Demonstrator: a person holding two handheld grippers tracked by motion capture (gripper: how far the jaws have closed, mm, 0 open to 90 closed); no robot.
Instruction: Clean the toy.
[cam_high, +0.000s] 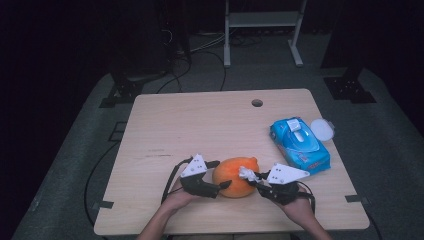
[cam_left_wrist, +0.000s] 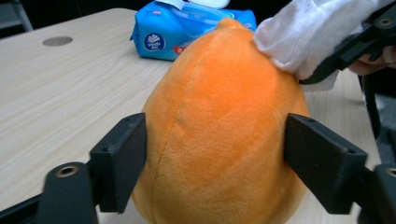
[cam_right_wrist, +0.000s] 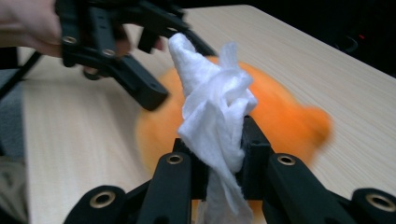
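Note:
An orange plush fruit (cam_high: 235, 177) lies on the wooden table (cam_high: 200, 125) near its front edge. My left gripper (cam_high: 222, 174) comes at it from the left. In the left gripper view both pads (cam_left_wrist: 119, 168) press into the plush's (cam_left_wrist: 219, 140) sides. My right gripper (cam_high: 251, 179) is shut on a crumpled white wipe (cam_high: 245, 173), which rests against the plush's upper right side. In the right gripper view the wipe (cam_right_wrist: 215, 107) bulges up from between the jaws, with the blurred plush (cam_right_wrist: 289, 121) behind it. In the left gripper view the wipe (cam_left_wrist: 303, 37) touches the plush's top.
A blue pack of wet wipes (cam_high: 300, 145) lies to the right of the plush, its white lid (cam_high: 322, 129) flipped open toward the table's right edge. A round cable hole (cam_high: 257, 103) sits near the far edge. Dark floor and stands surround the table.

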